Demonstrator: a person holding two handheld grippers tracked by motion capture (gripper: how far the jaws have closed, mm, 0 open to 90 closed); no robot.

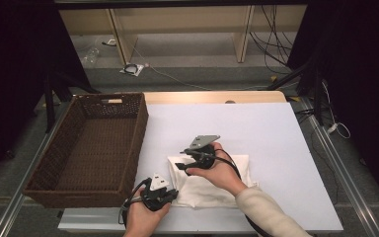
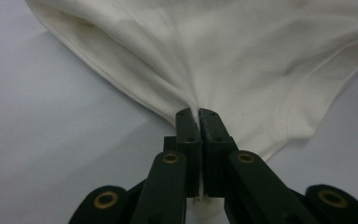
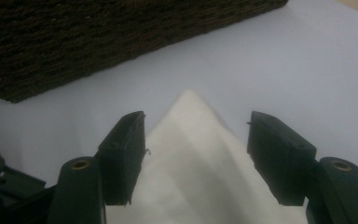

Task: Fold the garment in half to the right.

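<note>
Folding the white cloth (image 1: 212, 185) beside the basket (image 1: 86, 143)
My left gripper (image 2: 199, 114) pinches its near corner; my right gripper (image 3: 196, 140) gapes over the far corner and could miss

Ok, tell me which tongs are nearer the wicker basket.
Left. The left tongs sit just off the wicker basket's near right corner, shut on the white cloth. The right tongs hover farther right, open over the cloth's far corner.

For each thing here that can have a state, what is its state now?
Cloth: folded, flat on the table, one edge pinched.
Left gripper: shut on the cloth's edge.
Right gripper: open, jaws either side of a cloth corner.
Basket: upright, nothing inside.
</note>
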